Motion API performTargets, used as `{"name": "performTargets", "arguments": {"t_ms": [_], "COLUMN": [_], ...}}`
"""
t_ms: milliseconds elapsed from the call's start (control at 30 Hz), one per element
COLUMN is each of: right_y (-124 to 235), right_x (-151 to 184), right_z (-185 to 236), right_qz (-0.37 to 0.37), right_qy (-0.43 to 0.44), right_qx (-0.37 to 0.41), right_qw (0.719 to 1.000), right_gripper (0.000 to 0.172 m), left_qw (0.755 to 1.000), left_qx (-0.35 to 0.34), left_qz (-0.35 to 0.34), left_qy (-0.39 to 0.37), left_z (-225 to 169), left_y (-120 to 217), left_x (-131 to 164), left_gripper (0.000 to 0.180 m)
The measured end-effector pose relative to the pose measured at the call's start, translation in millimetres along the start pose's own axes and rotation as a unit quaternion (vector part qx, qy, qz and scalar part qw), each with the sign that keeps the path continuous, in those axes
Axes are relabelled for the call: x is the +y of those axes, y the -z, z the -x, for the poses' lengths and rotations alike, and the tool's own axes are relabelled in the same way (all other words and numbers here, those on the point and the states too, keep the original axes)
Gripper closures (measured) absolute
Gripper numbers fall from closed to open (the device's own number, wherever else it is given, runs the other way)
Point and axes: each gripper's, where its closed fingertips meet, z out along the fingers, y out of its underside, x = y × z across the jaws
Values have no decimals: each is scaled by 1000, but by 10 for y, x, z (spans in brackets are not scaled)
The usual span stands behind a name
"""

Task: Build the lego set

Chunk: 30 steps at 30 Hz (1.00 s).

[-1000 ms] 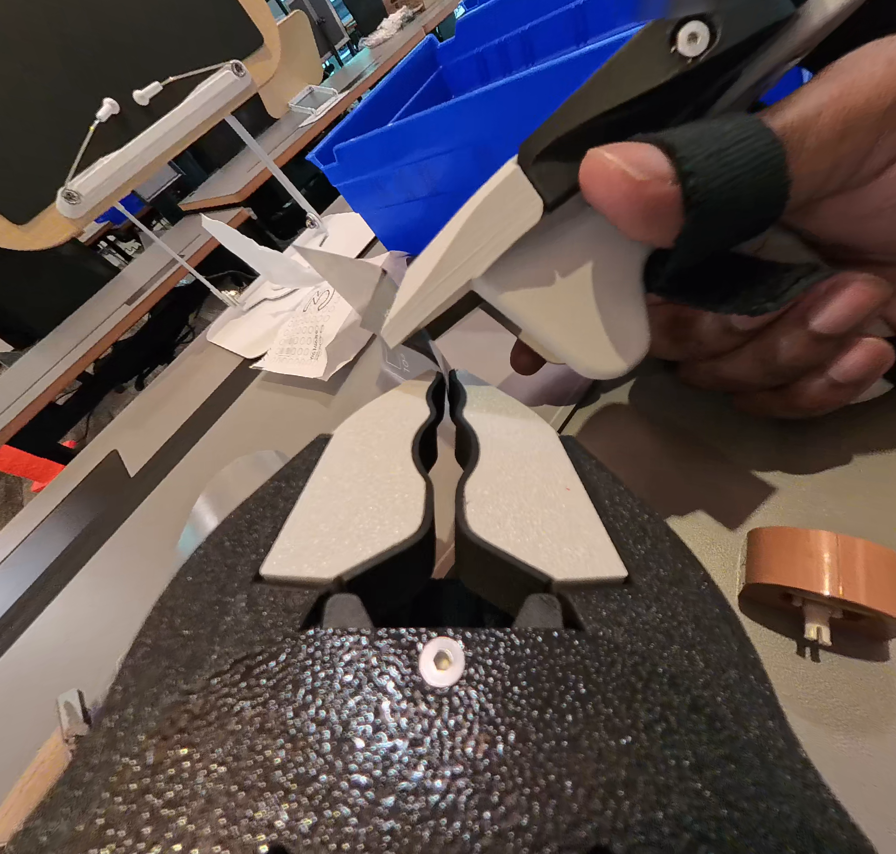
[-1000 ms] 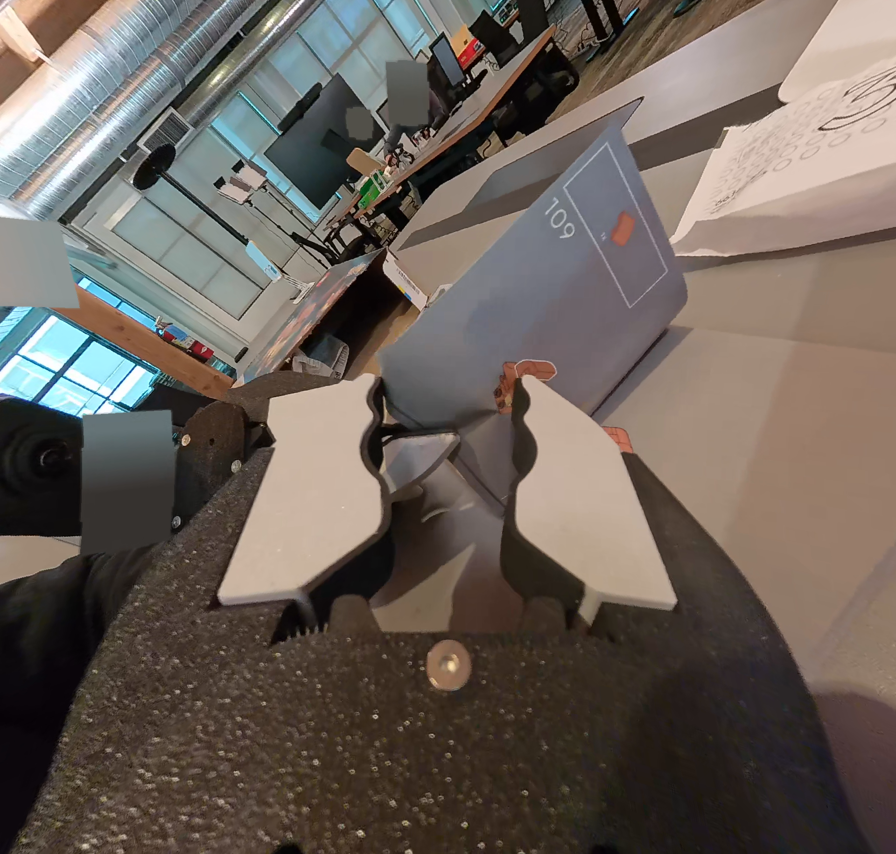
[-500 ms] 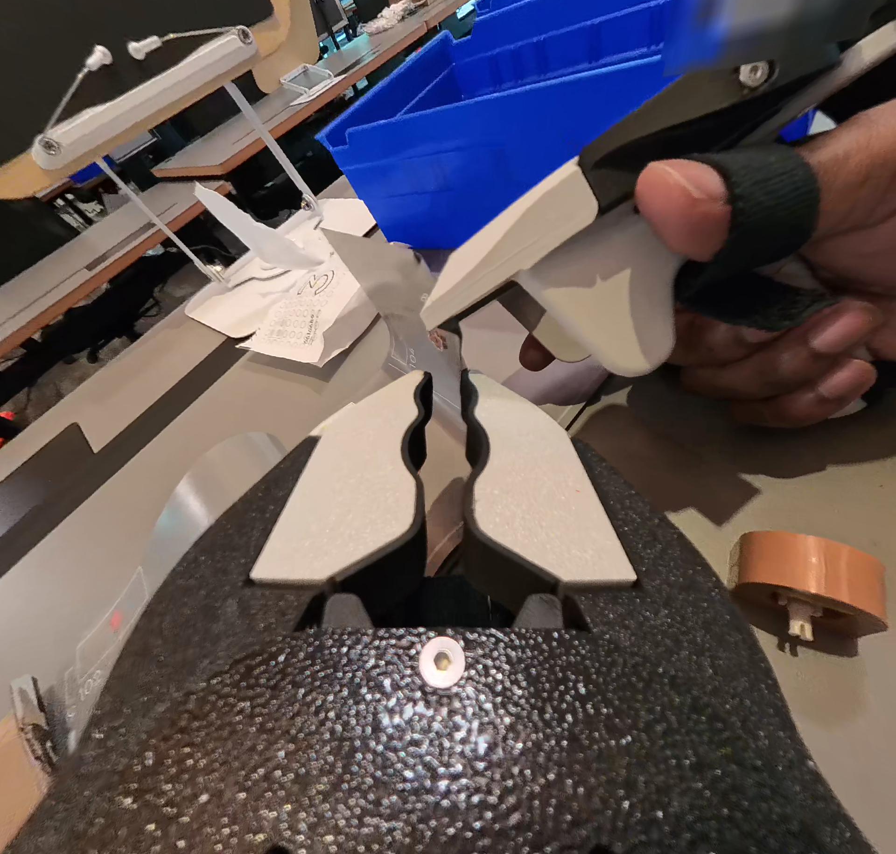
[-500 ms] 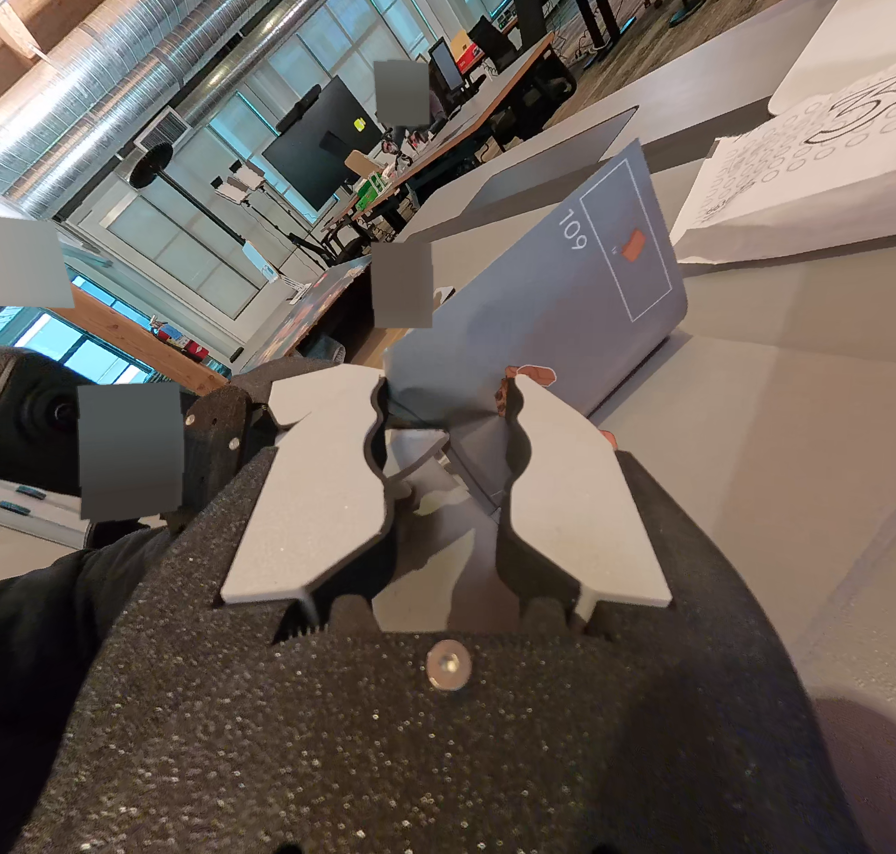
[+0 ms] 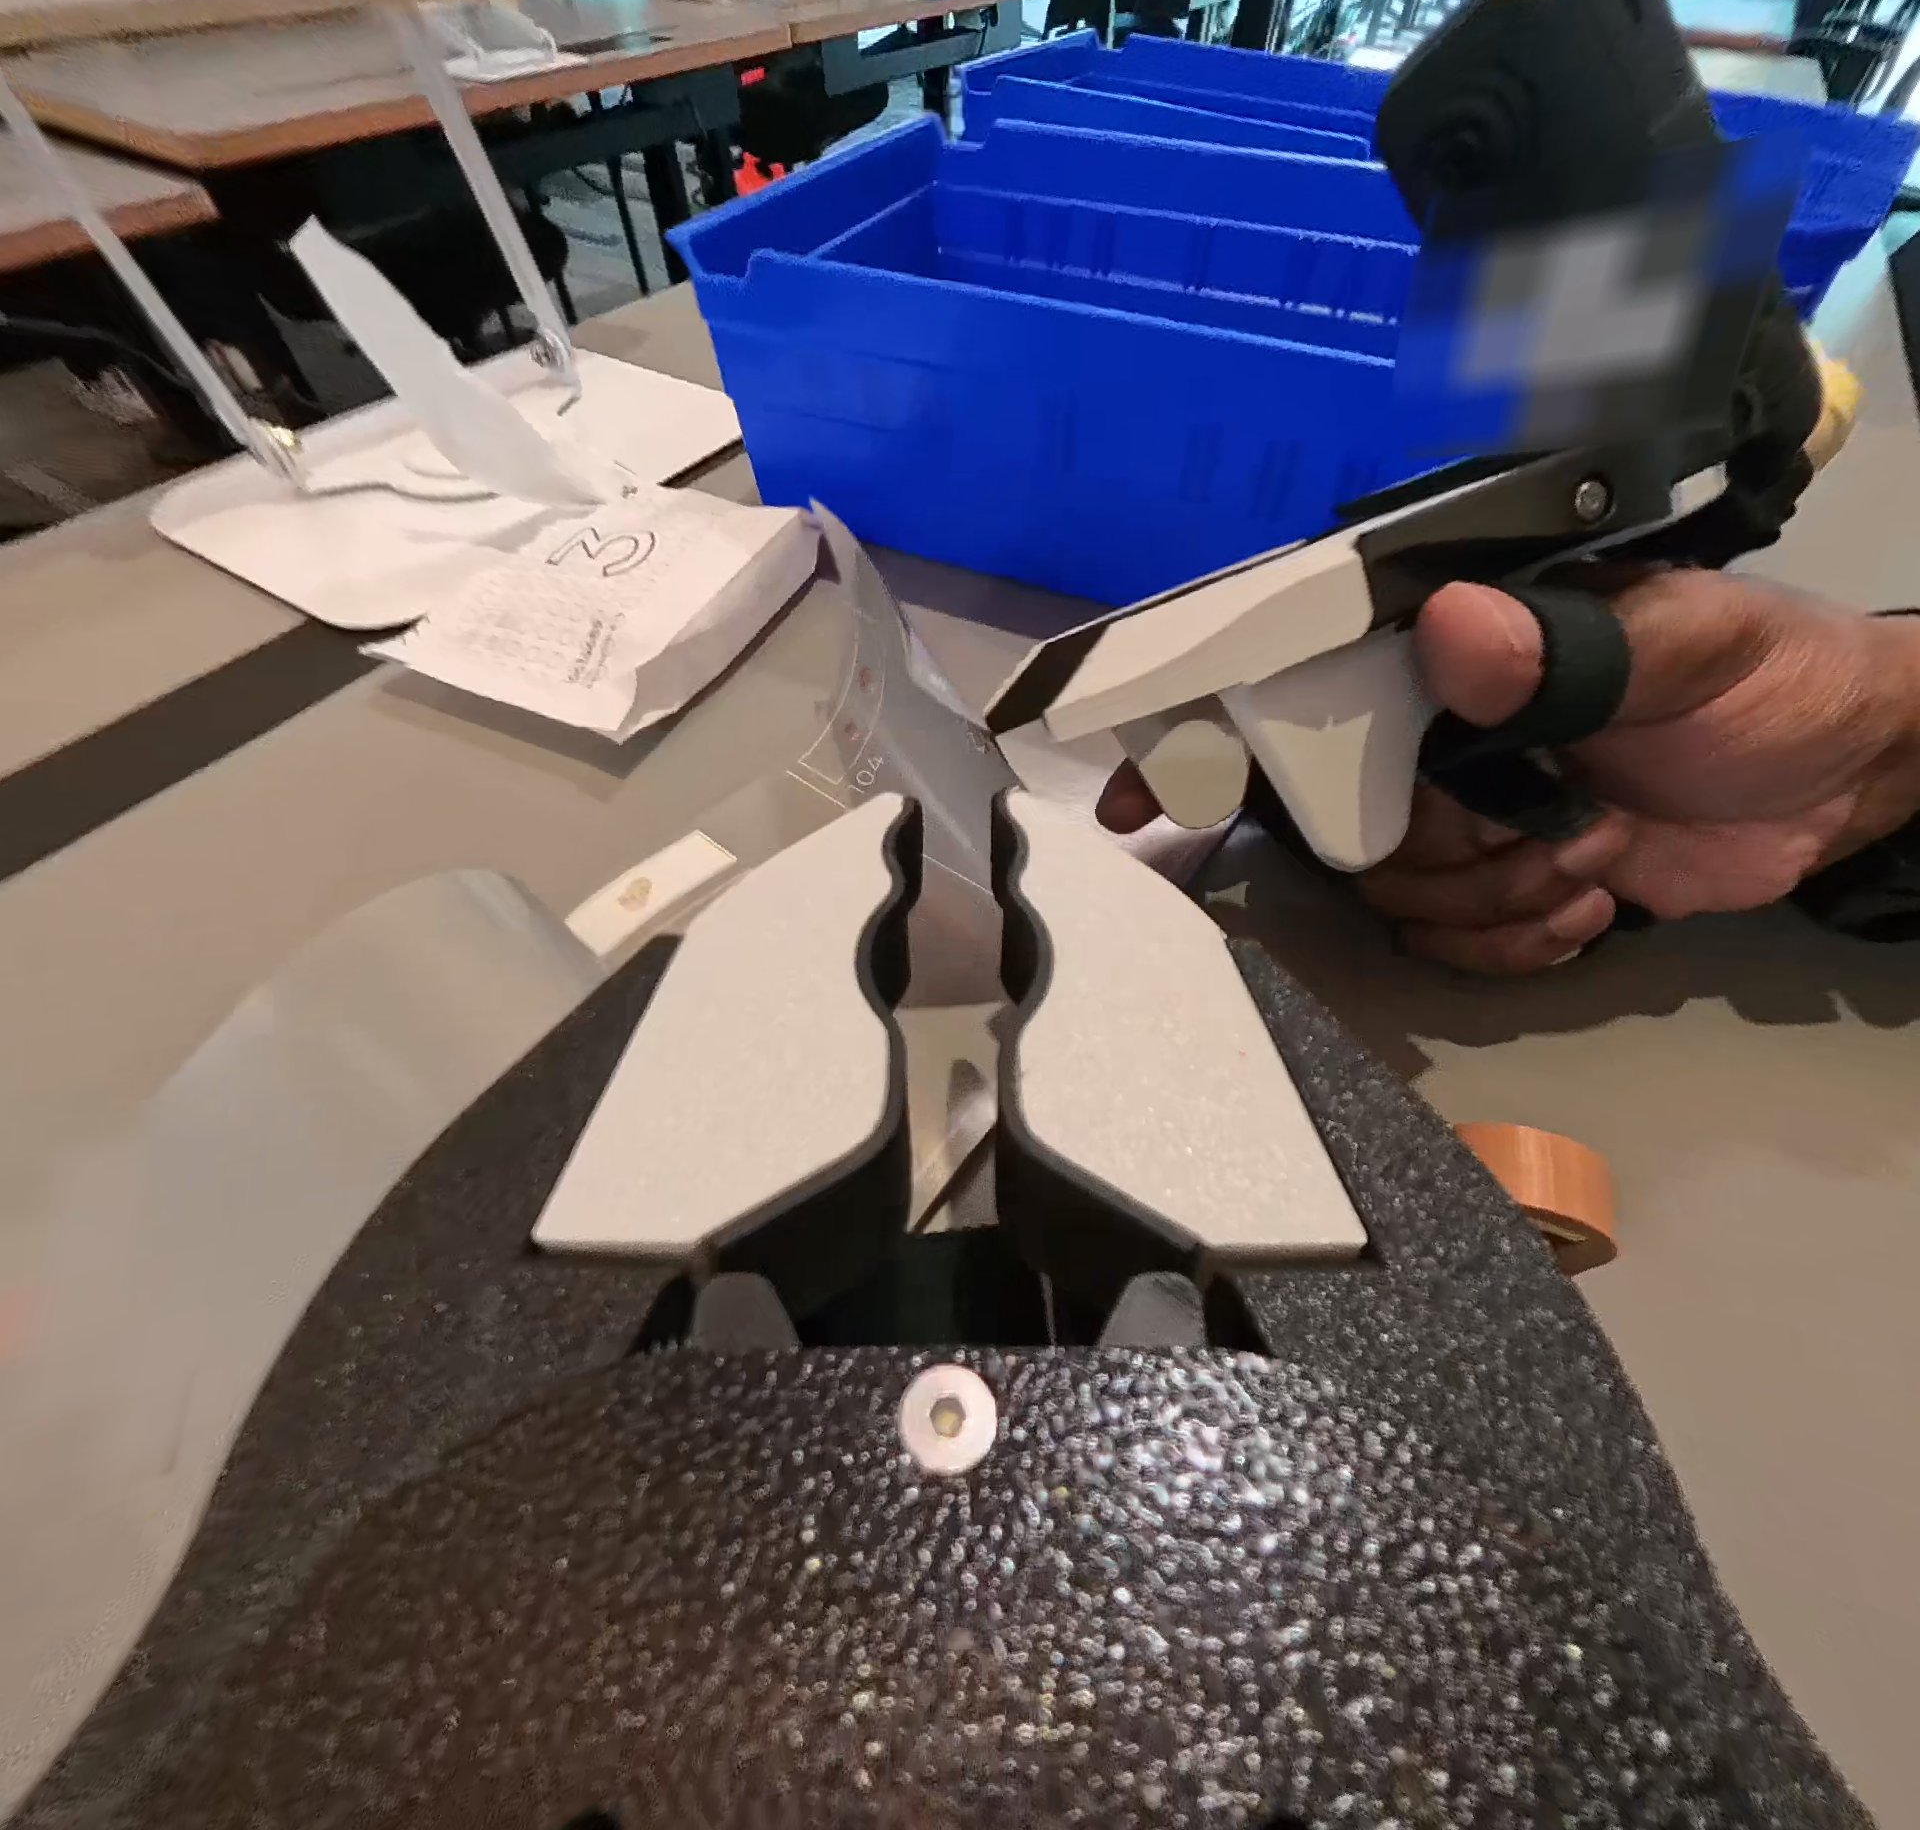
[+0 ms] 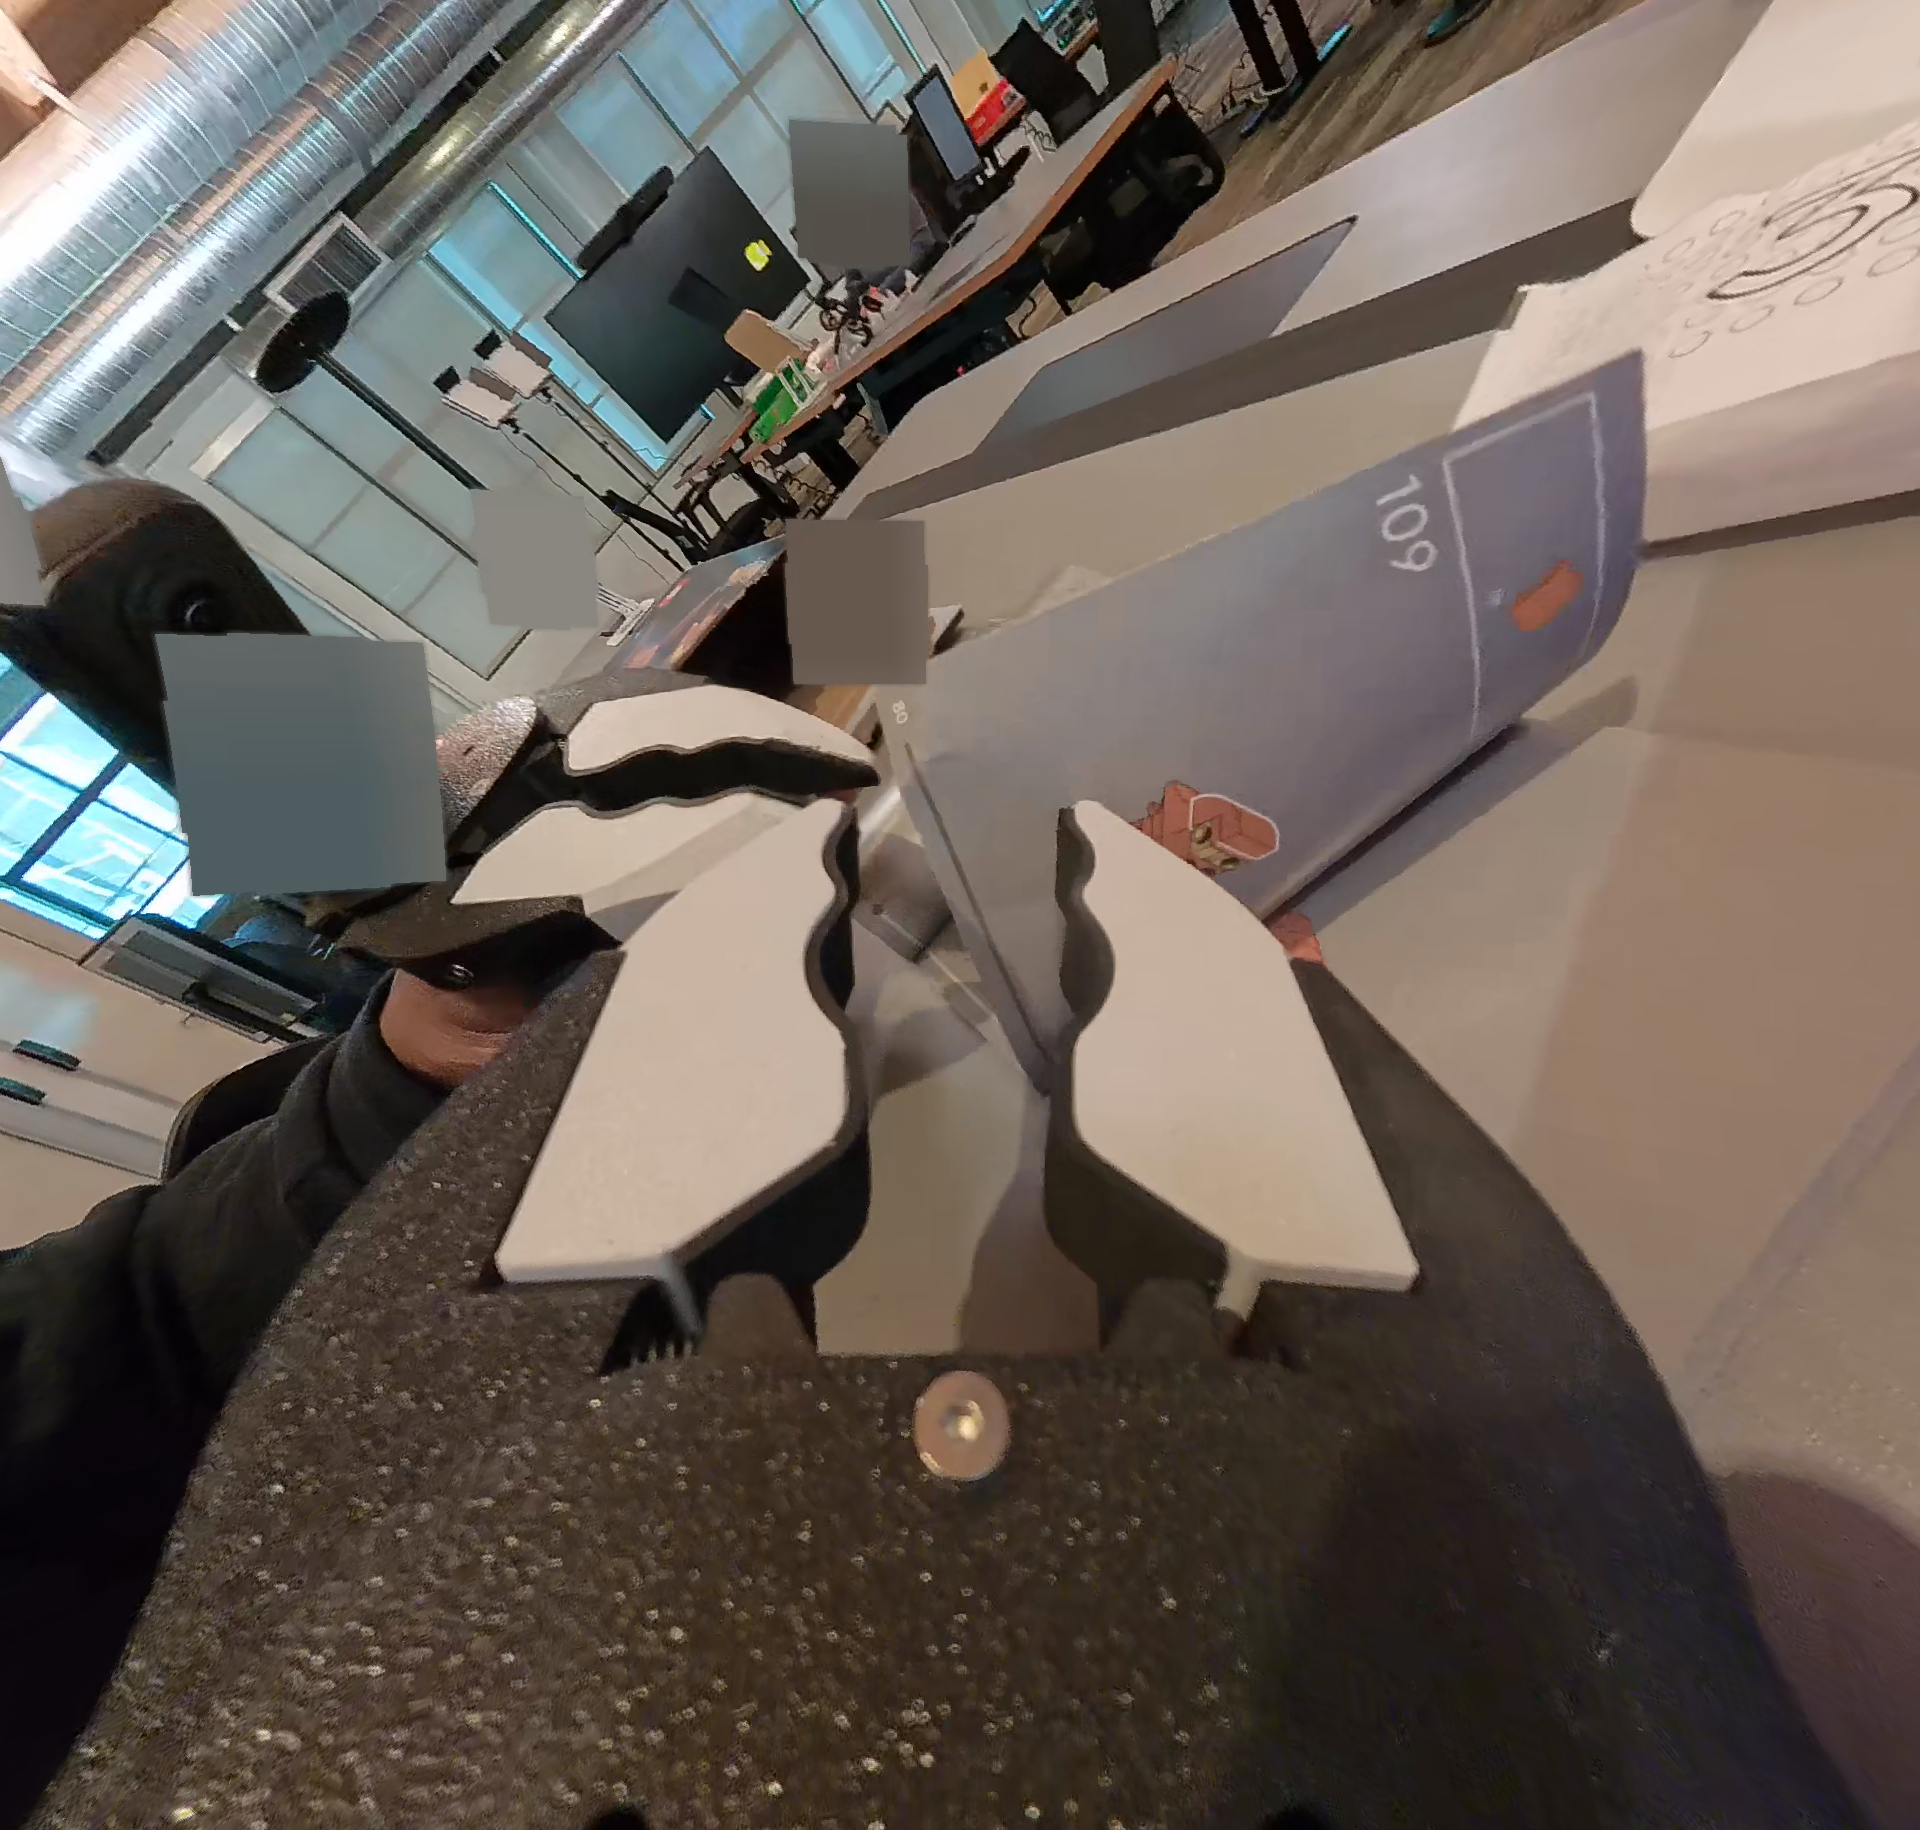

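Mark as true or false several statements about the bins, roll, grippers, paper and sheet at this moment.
1. Blue bins stand on the table. True.
2. A brown roll lies right of the left gripper. True.
3. The right gripper is fully shut. False: its fingers stand apart, with the grey sheet's edge between them.
4. The white paper lies inside a bin. False: it lies on the table, left of the bins.
5. The grey sheet lies flat. False: it curls up off the table.
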Motion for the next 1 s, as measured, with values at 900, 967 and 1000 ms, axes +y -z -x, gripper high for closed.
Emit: {"name": "performTargets", "arguments": {"t_ms": [900, 967, 1000], "right_y": [47, 45, 46], "right_x": [74, 78, 77], "right_z": [-16, -15, -14], "right_qz": [22, 23, 23], "right_qy": [20, 22, 22], "right_qx": [12, 12, 13], "right_qw": [999, 999, 999], "right_gripper": [131, 131, 131], "left_qw": [986, 986, 986], "left_qx": [73, 70, 70], "left_qz": [-18, -18, -17], "left_qy": [152, 150, 150], "left_z": [-41, -30, -30], "left_y": [-251, -250, -251], "left_x": [-156, -159, -156], "left_gripper": [166, 166, 166]}}
